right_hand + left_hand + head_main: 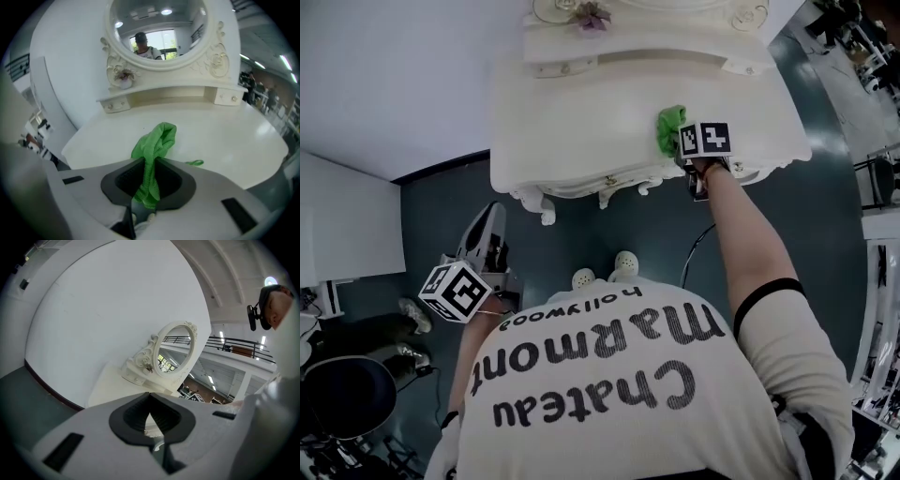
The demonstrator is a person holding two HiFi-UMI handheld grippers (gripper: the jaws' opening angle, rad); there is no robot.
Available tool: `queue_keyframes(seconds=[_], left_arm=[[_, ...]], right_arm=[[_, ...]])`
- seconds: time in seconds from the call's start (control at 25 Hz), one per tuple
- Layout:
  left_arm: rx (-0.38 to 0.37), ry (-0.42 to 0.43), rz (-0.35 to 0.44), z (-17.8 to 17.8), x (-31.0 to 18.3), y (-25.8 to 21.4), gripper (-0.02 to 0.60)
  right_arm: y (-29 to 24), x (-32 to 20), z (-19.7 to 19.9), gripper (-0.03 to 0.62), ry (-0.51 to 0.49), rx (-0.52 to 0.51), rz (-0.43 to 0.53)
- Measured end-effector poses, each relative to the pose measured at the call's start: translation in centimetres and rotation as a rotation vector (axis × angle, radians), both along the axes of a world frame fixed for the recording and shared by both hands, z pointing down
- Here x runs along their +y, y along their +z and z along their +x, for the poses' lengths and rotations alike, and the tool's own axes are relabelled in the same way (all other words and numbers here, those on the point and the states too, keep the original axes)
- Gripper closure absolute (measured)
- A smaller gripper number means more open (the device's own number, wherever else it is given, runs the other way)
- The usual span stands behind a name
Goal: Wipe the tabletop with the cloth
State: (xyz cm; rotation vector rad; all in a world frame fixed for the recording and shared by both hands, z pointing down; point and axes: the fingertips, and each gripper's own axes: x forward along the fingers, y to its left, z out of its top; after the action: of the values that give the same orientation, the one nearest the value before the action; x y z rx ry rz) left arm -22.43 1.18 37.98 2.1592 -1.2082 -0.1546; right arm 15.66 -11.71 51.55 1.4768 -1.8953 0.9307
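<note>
A green cloth (pixel 669 127) lies bunched on the white dressing table's top (pixel 581 112), right of its middle. My right gripper (pixel 680 148) reaches over the front edge and is shut on the cloth (pixel 154 145); the fabric runs up between the pads, and its free end rests on the tabletop (pixel 234 136). My left gripper (pixel 494 210) hangs low over the floor at the person's left side, away from the table. In the left gripper view its jaws (pixel 149 401) are shut with nothing between them.
An oval mirror (pixel 159 28) on a raised shelf with small drawers (pixel 647 56) stands along the table's back edge. A white wall panel (pixel 347 225) is at the left, and a black chair (pixel 347 394) at the lower left. Dark floor (pixel 825 216) surrounds the table.
</note>
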Motion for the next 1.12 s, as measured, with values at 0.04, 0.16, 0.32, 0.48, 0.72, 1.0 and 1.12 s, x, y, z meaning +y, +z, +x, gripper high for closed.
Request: queue_keyframes(seconds=[0.04, 0.16, 0.32, 0.48, 0.72, 1.0, 1.12], left_arm=[[-0.01, 0.015, 0.0, 0.0, -0.2, 0.1, 0.574], [-0.014, 0.038, -0.013, 0.0, -0.6, 0.3, 0.573], [0.034, 0.077, -0.02, 0.3, -0.9, 0.1, 0.574], [0.047, 0.131, -0.029, 0.9, -0.5, 0.8, 0.572], [0.066, 0.202, -0.017, 2.2, 0.4, 0.6, 0.572], [0.041, 0.22, 0.046, 3.3, 0.2, -0.6, 0.574], [0.002, 0.231, 0.085, 4.4, -0.6, -1.4, 0.573]], right_arm=[[-0.3, 0.1, -0.2, 0.523, 0.048, -0.064, 0.017], [-0.9, 1.3, -1.4, 0.523, 0.175, -0.233, 0.064], [-0.9, 3.7, -4.4, 0.525, 0.272, -0.379, 0.104], [-1.0, 6.5, -9.1, 0.525, 0.351, -0.567, 0.093], [-3.5, 9.6, -16.1, 0.525, 0.335, -0.781, 0.058], [-9.9, 11.0, -20.4, 0.523, 0.188, -0.869, 0.144], [-13.2, 10.7, -21.0, 0.523, 0.072, -0.825, 0.239]])
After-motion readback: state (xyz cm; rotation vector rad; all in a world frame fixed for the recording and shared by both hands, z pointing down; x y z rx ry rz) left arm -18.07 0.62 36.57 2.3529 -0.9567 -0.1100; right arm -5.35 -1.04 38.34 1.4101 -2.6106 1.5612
